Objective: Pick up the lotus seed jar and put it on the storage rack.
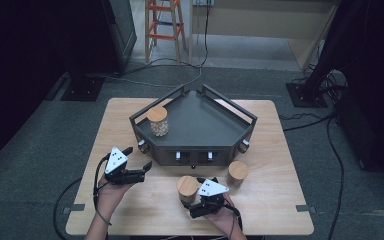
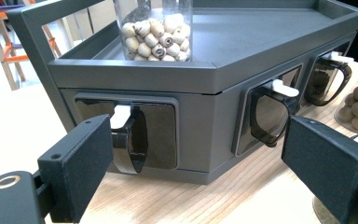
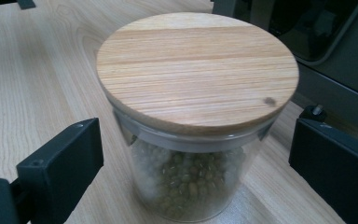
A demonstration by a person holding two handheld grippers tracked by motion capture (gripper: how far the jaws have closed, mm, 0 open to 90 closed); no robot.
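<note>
Right gripper is sitting wide apart around the bean jar, not touching; left gripper is gaping too, facing the grey rack.

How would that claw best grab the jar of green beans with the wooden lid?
Grip the glass wall of the green-bean jar just below its wooden lid, coming in level from the person's side. The jar stands upright and round, and the lid overhangs the glass, so it would probably stop a slip. The right claw is already open around it.
</note>
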